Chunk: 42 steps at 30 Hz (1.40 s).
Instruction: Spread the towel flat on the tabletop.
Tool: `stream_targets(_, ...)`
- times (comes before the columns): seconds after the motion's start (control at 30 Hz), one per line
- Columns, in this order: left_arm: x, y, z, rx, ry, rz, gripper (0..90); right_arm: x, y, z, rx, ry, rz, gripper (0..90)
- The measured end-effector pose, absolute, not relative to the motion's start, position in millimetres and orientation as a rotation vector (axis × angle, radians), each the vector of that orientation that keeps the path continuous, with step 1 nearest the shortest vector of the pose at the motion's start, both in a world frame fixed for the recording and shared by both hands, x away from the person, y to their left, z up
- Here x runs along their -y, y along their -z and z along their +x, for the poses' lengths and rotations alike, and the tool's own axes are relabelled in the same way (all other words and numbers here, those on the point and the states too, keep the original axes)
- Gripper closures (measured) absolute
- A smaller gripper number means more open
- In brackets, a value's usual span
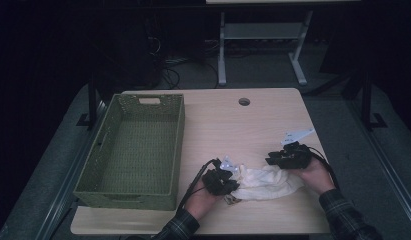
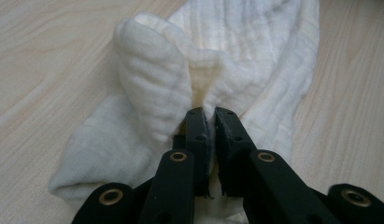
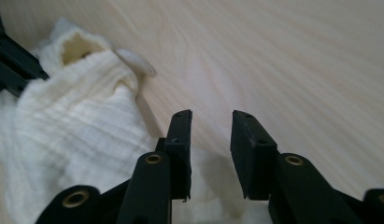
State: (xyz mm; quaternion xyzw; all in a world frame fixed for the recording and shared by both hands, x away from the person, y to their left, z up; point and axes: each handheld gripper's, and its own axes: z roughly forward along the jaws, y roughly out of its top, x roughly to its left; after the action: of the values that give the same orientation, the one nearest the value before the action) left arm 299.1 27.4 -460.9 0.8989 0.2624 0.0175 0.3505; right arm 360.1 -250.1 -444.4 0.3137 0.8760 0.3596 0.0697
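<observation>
While left gripper (image 2: pixel 208 116) jaws clamp white cloth (image 2: pixel 217 70) fold, right gripper (image 3: pixel 210 126) jaws apart, cloth just below/beside.

White cloth (image 1: pixel 267 183): crumpled, ribbed weave, bunched on table's near edge, one fold pinched upward.

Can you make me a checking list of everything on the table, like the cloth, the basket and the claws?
Surface: pale wooden table, round hole near its far edge.
Job's things: white cloth bunched at the near edge.
Clutter: empty green woven basket on the left.
Grippers: left claw pinches a fold of the cloth; right claw is open, nothing between its jaws, at the cloth's other end.
Cables: black cable trails from the left claw.
Surroundings: dark room, grey floor, white desk frame behind.
</observation>
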Motion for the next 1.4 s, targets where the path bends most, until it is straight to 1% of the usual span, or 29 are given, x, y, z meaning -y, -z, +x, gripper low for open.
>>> stream_targets(0.13, -27.6, 460.9, 299.4, -0.678, -0.037, 2.328, 83.1, 242.2, 456.1, 360.6, -2.728, -1.017, 0.919, 64.7)
stream_targets(0.17, -27.5, 460.9, 299.5, -0.678, -0.036, 2.328, 82.9, 240.5, 457.7, 359.1, -2.738, -0.997, 0.909, 66.4)
stream_targets(0.2, -27.5, 461.0, 299.6, -0.676, -0.037, 2.329, 82.8, 238.8, 459.3, 358.0, -2.739, -0.974, 0.903, 70.8)
stream_targets(0.23, -27.5, 461.0, 299.6, -0.676, -0.037, 2.329, 82.8, 238.8, 459.3, 358.0, -2.739, -0.974, 0.903, 70.8)
stream_targets(0.27, -27.2, 460.7, 299.5, -0.675, -0.038, 2.332, 82.7, 237.1, 459.8, 355.7, -2.730, -0.955, 0.876, 80.3)
stream_targets(0.3, -27.1, 460.7, 299.3, -0.675, -0.039, 2.332, 82.5, 237.2, 460.2, 355.8, -2.731, -0.957, 0.865, 84.6)
stream_targets(0.33, -27.1, 460.7, 299.4, -0.674, -0.040, 2.332, 82.5, 237.1, 460.1, 355.5, -2.731, -0.952, 0.860, 86.6)
stream_targets(0.43, -27.0, 460.7, 299.6, -0.676, -0.038, 2.332, 82.5, 239.0, 456.2, 354.0, -2.692, -0.940, 0.861, 87.8)
stream_targets(0.63, -27.0, 460.5, 299.8, -0.671, -0.043, 2.336, 82.1, 261.8, 432.2, 345.3, -2.556, -1.049, 0.896, 88.3)
stream_targets(0.87, -26.3, 460.6, 298.8, -0.684, -0.041, 2.327, 81.5, 282.0, 414.7, 309.8, -2.506, -1.141, 0.884, 88.3)
stream_targets(0.97, -26.8, 460.0, 299.0, -0.669, -0.047, 2.345, 80.7, 285.9, 418.3, 293.6, -2.540, -1.138, 0.894, 88.3)
stream_targets(1.2, -25.6, 459.9, 297.8, -0.677, -0.040, 2.343, 78.7, 286.1, 445.3, 263.8, -2.703, -1.053, 0.944, 87.0)
stream_targets(1.3, -25.5, 460.0, 297.9, -0.680, -0.041, 2.341, 78.6, 288.2, 439.4, 261.3, -2.675, -1.091, 0.934, 81.8)
stream_targets(1.4, -25.7, 460.1, 298.0, -0.681, -0.038, 2.339, 78.5, 294.7, 428.9, 266.6, -2.602, -1.130, 0.941, 79.7)
